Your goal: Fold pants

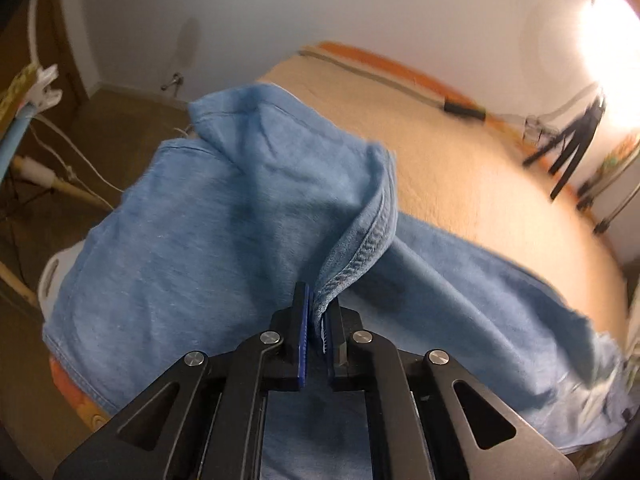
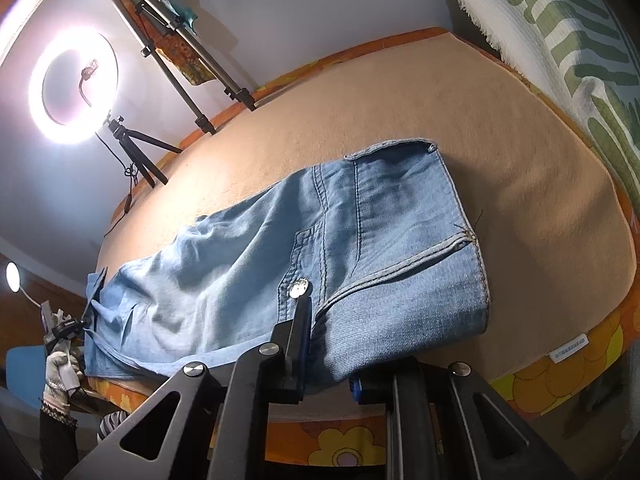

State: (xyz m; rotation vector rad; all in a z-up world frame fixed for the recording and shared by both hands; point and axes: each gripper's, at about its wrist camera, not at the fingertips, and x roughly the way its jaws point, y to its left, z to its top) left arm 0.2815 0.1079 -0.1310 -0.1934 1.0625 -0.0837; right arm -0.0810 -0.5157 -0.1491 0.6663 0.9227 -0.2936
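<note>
Light blue denim pants (image 2: 360,248) lie across a tan blanket (image 2: 360,112), waist end nearest in the right wrist view, legs running off to the left. My right gripper (image 2: 326,344) is shut on the waist edge beside the metal button (image 2: 299,287); one finger lies on top and the other is mostly hidden under the cloth. In the left wrist view my left gripper (image 1: 317,320) is shut on the stitched hem (image 1: 360,252) of a leg, lifted into a ridge above the pants (image 1: 200,240). A gloved hand (image 2: 60,364) shows at the far left.
A bright ring light (image 2: 74,80) and tripods (image 2: 180,52) stand along the bed's far side by the wall. A green and white patterned cloth (image 2: 560,40) lies at the right. The orange flowered mattress edge (image 2: 560,360) runs close below. Cables (image 1: 60,140) cross the floor.
</note>
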